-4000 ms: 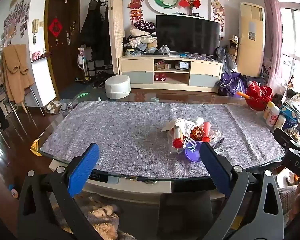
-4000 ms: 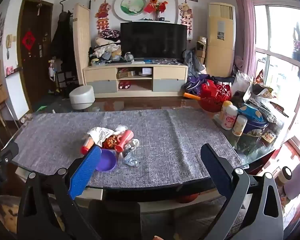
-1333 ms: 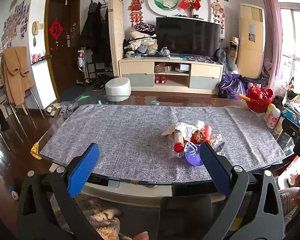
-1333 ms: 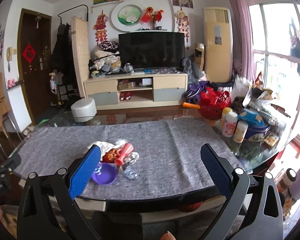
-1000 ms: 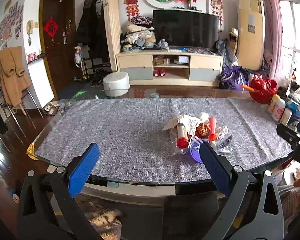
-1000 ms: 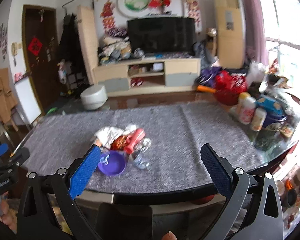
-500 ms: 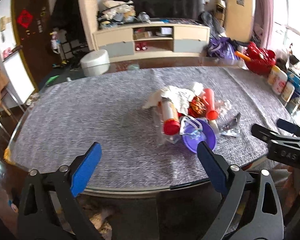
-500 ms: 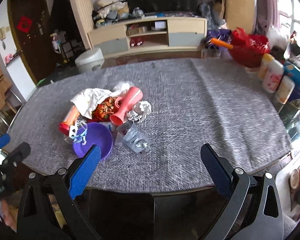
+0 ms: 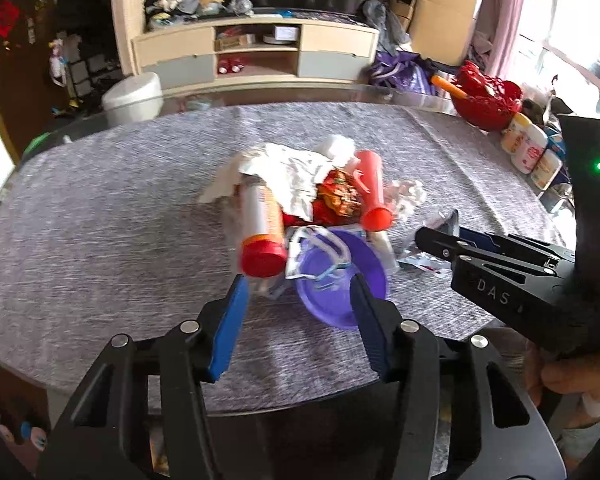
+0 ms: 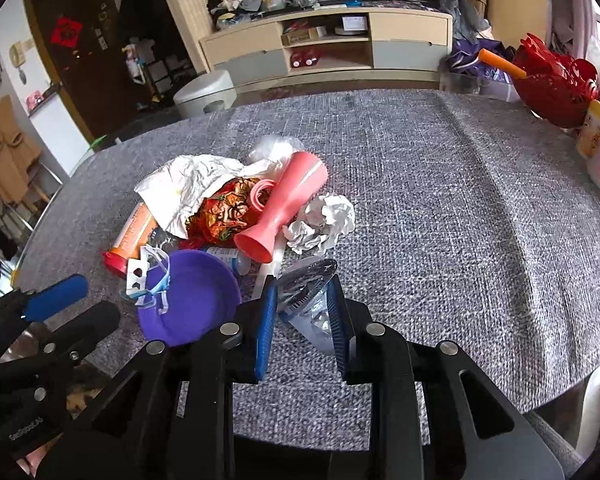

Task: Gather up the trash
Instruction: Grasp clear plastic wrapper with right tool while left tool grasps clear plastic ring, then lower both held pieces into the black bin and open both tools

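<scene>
A trash pile lies on the grey tablecloth (image 10: 440,208): a purple bowl (image 10: 192,296), a clear plastic strip (image 10: 150,276) on its rim, a pink vase-shaped cup (image 10: 288,208), a red-capped tube (image 9: 260,220), crumpled white paper (image 10: 324,222), a red snack wrapper (image 10: 224,208) and a clear plastic packet (image 10: 308,296). My right gripper (image 10: 302,304) has narrowed its jaws around the clear packet. My left gripper (image 9: 298,296) is partly closed around the near rim of the purple bowl (image 9: 340,280) and the plastic strip; contact is unclear.
Bottles (image 9: 532,152) and a red basket (image 10: 556,84) stand at the table's right end. A TV cabinet (image 10: 324,48) and a white stool (image 10: 206,92) are beyond the table. The near table edge lies just under both grippers.
Both grippers moved forward and down to the pile. Their jaws went from wide open to narrow, the right around the clear packet, the left at the purple bowl's rim.
</scene>
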A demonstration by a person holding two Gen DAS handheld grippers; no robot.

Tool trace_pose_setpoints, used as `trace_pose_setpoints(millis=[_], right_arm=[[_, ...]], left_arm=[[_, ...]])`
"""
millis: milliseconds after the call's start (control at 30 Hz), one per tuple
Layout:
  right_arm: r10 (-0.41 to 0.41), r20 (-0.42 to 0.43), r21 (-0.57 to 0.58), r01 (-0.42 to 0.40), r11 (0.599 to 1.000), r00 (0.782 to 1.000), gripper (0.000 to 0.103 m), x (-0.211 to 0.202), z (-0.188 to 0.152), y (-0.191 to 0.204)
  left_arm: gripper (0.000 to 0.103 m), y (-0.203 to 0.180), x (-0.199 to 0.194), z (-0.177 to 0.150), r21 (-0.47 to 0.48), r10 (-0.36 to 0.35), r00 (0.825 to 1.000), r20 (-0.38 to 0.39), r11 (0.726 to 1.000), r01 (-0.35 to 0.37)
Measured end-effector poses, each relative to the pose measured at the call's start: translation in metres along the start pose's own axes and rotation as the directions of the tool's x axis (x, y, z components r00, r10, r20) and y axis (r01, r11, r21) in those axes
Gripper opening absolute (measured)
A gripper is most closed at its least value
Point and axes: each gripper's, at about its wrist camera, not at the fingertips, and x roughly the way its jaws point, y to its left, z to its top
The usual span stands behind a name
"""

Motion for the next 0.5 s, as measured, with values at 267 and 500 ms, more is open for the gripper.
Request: trace_pose_setpoints(millis=[267,500], right_arm=[[0.003,0.024,0.018,-0.004,1.0,1.0,0.026,-0.009,0.001,-0.012],[0.014,0.028,0.013,-0.014,1.0,1.0,0.026,-0.009,0.002,-0.014]], left_arm=[[0.049,-0.013,0.025,0.004,0.009,0.025,0.999,-0.034,1.0,-0.025],[0.017,-0.008,0.032,0.006,-0.01,0.028,0.999,-0.042,1.0,-0.028]])
